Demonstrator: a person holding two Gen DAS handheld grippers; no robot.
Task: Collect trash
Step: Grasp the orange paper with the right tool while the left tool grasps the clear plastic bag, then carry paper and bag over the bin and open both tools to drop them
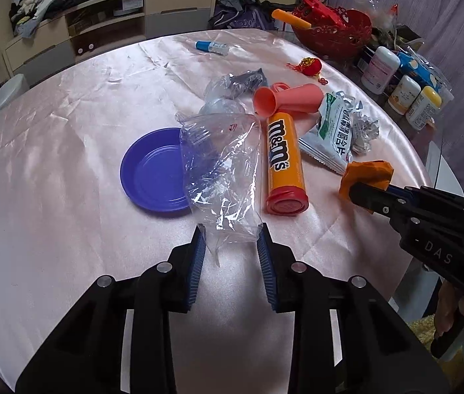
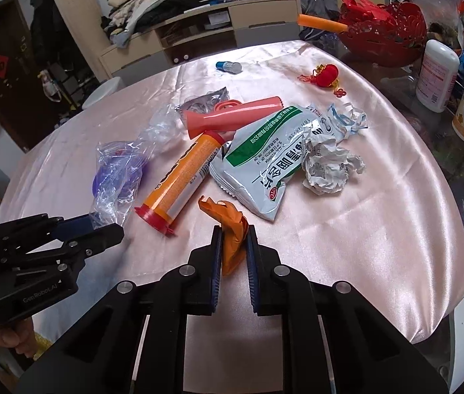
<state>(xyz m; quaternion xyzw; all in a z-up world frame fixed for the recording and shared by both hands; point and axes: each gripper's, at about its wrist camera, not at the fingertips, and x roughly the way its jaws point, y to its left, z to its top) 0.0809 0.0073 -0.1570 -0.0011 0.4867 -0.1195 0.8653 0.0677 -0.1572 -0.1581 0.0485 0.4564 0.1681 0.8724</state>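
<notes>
Clear plastic bag point(image 1: 222, 177) between left claw point(image 1: 232, 233) pads, orange wrapper point(image 2: 233, 239) pinched in right claw point(image 2: 234, 229), purple plate point(image 1: 153, 170) beneath bag

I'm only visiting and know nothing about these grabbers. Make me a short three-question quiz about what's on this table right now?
1. True or false: the right gripper is pinching the orange wrapper.
2. What do the left gripper fingers have between them?
A. the m&m's tube
B. the clear plastic bag
C. the crumpled paper
3. Fill in: the clear plastic bag partly covers the ____ plate.

Key: 1 true. 2 B; the pads sit at the bag's near edge, though I cannot tell whether they are squeezing it. 3 blue.
</notes>
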